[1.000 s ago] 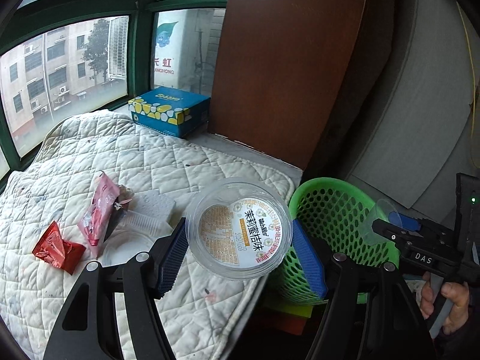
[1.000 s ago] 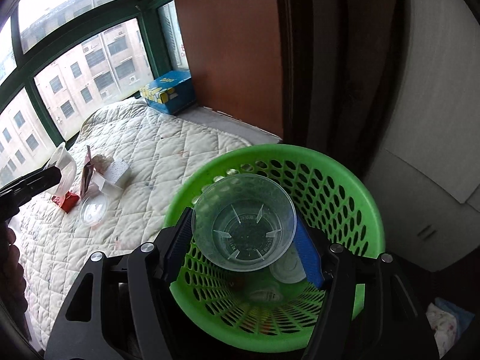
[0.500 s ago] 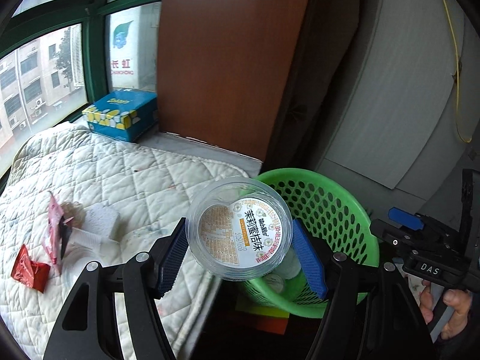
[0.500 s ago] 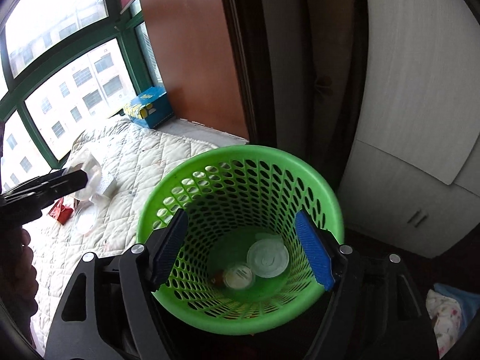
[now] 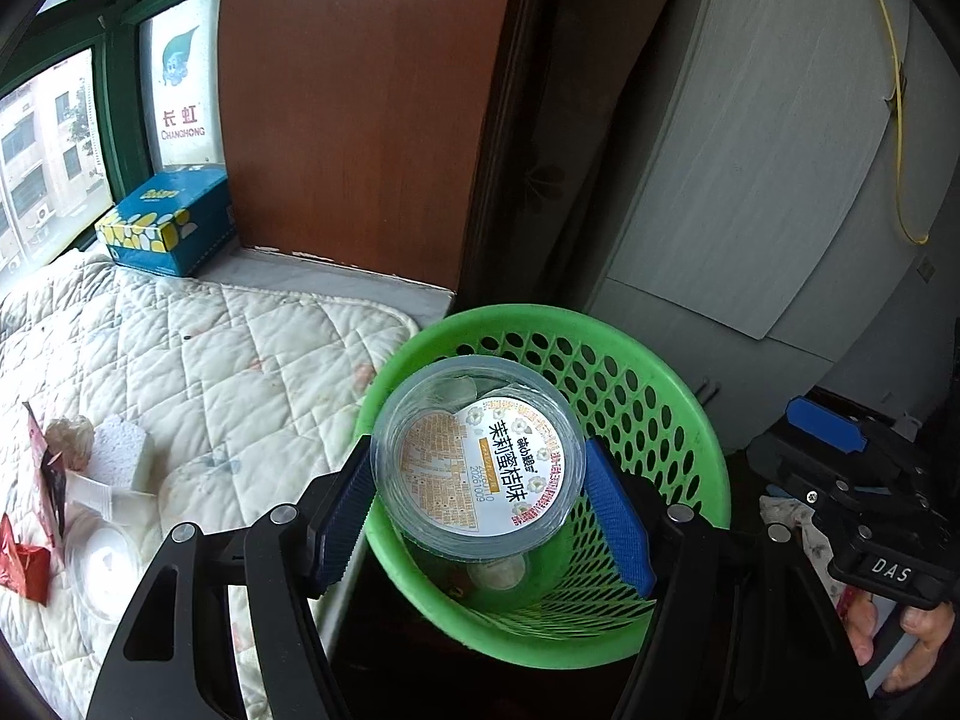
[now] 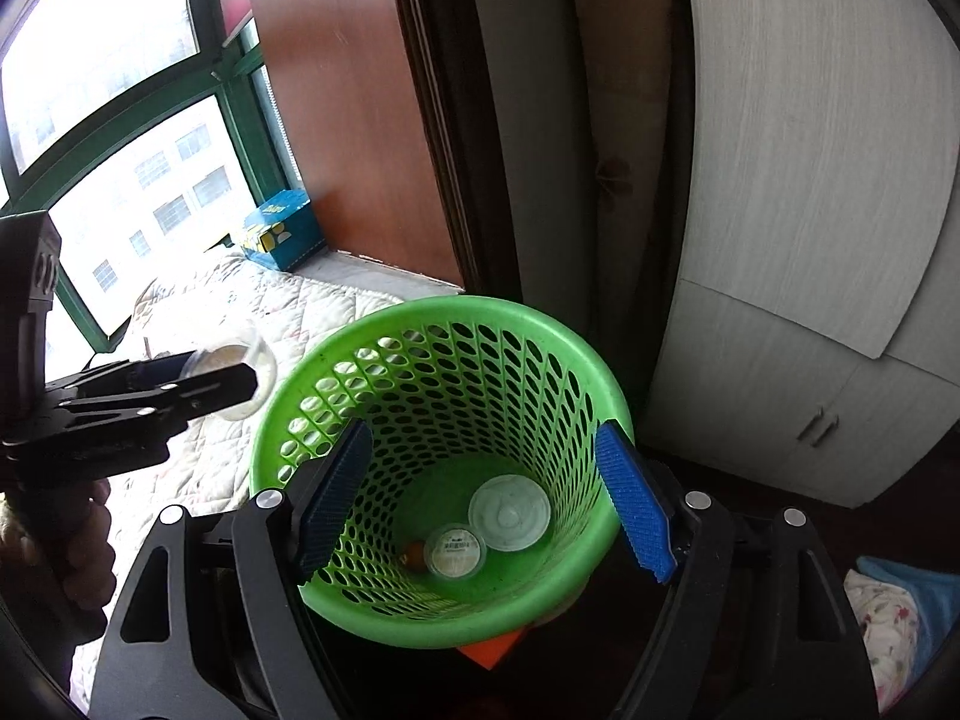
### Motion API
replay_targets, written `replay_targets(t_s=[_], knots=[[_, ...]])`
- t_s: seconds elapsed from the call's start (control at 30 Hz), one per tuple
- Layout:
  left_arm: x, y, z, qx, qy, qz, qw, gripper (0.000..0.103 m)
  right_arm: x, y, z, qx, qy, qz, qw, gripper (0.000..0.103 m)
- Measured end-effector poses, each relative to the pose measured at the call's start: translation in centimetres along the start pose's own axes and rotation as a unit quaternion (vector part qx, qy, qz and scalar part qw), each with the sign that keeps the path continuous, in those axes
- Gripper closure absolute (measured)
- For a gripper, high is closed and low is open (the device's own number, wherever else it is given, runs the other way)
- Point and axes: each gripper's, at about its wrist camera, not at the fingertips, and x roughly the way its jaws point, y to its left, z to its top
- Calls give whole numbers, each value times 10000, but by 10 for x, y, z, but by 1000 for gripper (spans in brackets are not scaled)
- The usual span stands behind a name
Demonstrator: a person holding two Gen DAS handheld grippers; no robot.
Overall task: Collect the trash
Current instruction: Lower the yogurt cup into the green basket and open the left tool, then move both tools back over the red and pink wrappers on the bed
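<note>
My left gripper (image 5: 480, 498) is shut on a clear plastic cup with a printed label (image 5: 480, 468) and holds it over the near rim of the green mesh basket (image 5: 678, 408). From the right wrist view the cup (image 6: 240, 378) sits at the basket's left rim (image 6: 282, 420). My right gripper (image 6: 480, 504) is open and empty above the basket. Inside lie a clear cup (image 6: 509, 513), a small lidded tub (image 6: 454, 551) and a small orange piece (image 6: 414, 553).
A quilted white mat (image 5: 228, 360) lies left of the basket with red wrappers (image 5: 24, 558), a white sponge block (image 5: 120, 456) and a clear lid (image 5: 102, 564). A blue box (image 5: 168, 228) stands by the window. A brown panel (image 5: 360, 108) and grey cabinet doors (image 5: 750, 180) stand behind.
My right gripper opened and dropped its clear cup into the basket. My left gripper carried the labelled cup from over the mat to over the basket.
</note>
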Motion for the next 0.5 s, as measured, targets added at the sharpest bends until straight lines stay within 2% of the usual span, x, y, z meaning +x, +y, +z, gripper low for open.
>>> replay_targets(t_s=[0.07, 0.17, 0.33, 0.5], knots=[[3, -3, 1, 10, 30, -38, 10000, 34, -1, -1, -1, 30, -14, 10, 10000, 27], [7, -8, 2, 19, 21, -76, 10000, 23, -4, -2, -2, 50, -22, 26, 10000, 27], [4, -9, -1, 32, -6, -63, 10000, 22, -5, 1, -2, 30, -32, 52, 10000, 24], [-9, 6, -7, -49, -106, 181, 9998, 23, -1, 10, -1, -36, -9, 192, 9998, 24]])
